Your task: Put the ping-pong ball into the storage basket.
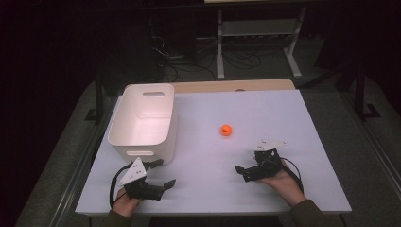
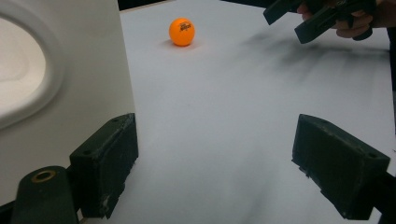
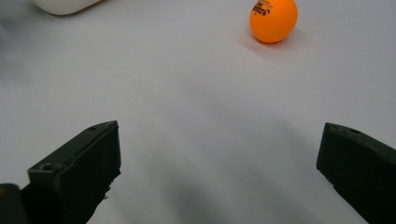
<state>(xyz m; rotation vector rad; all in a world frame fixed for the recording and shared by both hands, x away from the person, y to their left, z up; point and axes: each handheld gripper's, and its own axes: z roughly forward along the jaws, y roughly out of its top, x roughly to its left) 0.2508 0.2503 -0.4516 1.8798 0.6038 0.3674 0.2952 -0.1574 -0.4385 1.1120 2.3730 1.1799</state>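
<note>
An orange ping-pong ball [image 1: 226, 130] with dark print lies on the white tabletop [image 1: 274, 109], right of a white plastic bin [image 1: 142, 88]. My left gripper [image 1: 164, 173] rests near the front edge, just below the bin's near corner, open and holding nothing. My right gripper [image 1: 246, 168] sits at the front right, open too, about a hand's length short of the ball. The left gripper view has its open jaws [image 2: 215, 163] beside the bin wall [image 2: 88, 70], the ball [image 2: 181, 31] far ahead. In the right gripper view the ball [image 3: 273, 18] lies ahead of the open gripper [image 3: 219, 168], to the right.
The bin has cut-out handles and looks empty inside. A strip of bare wood [image 1: 227, 86] runs along the table's far edge. Beyond it stand a metal frame [image 1: 255, 42] and cables on a dark floor. The right gripper [image 2: 303, 18] and its hand appear in the left gripper view.
</note>
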